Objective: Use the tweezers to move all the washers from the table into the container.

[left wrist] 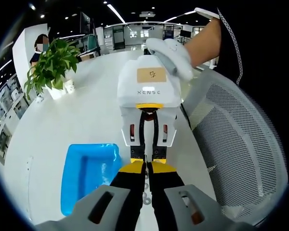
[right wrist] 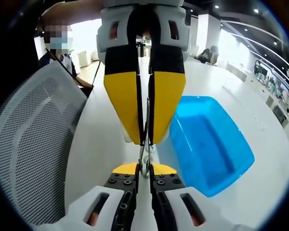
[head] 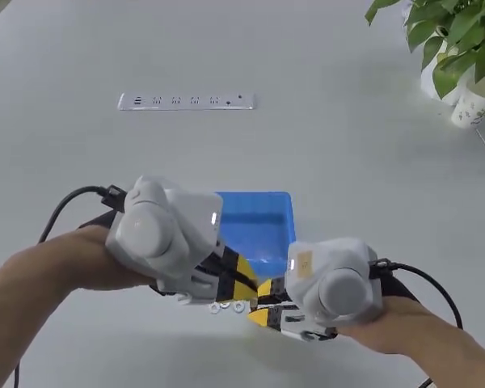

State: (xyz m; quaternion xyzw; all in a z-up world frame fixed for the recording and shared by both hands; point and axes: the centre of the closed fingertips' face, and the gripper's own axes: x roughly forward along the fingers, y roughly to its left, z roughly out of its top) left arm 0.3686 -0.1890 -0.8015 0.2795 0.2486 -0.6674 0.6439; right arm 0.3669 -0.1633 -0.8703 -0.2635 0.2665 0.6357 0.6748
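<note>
**Steady the tweezers, then pinch one washer by its rim**

The right gripper (right wrist: pixel 142 169) has its yellow-tipped black jaws drawn together on the end of the slim bare-metal tweezers (right wrist: pixel 145 130). The left gripper (left wrist: pixel 147 166) meets it nose to nose. In the right gripper view its broad yellow jaws are pressed nearly together, with the same metal strip between them. I cannot tell which gripper bears the tool and which squeezes it.

The small silvery ring-shaped metal washers (head: pixel 238 305) lie on the white tabletop (head: pixel 323 137), beneath the two noses. They sit just on the person's side of the blue rectangular plastic container (head: pixel 259 217), whose inside looks bare.

My reading is that the step in hand is bringing the tweezer tips down onto a first washer. To do it well:

- Let one gripper carry the tool firmly so it cannot twist, and let the other close it gently.
- Set one tip through the washer's hole and the other outside the rim, rather than trying to nip the flat faces.
- Take one washer at a time, because the neighbours lie close together.
- Lift it clear of the container's near wall before easing the squeeze.

Too hard a pinch could flick the washer away.
</note>
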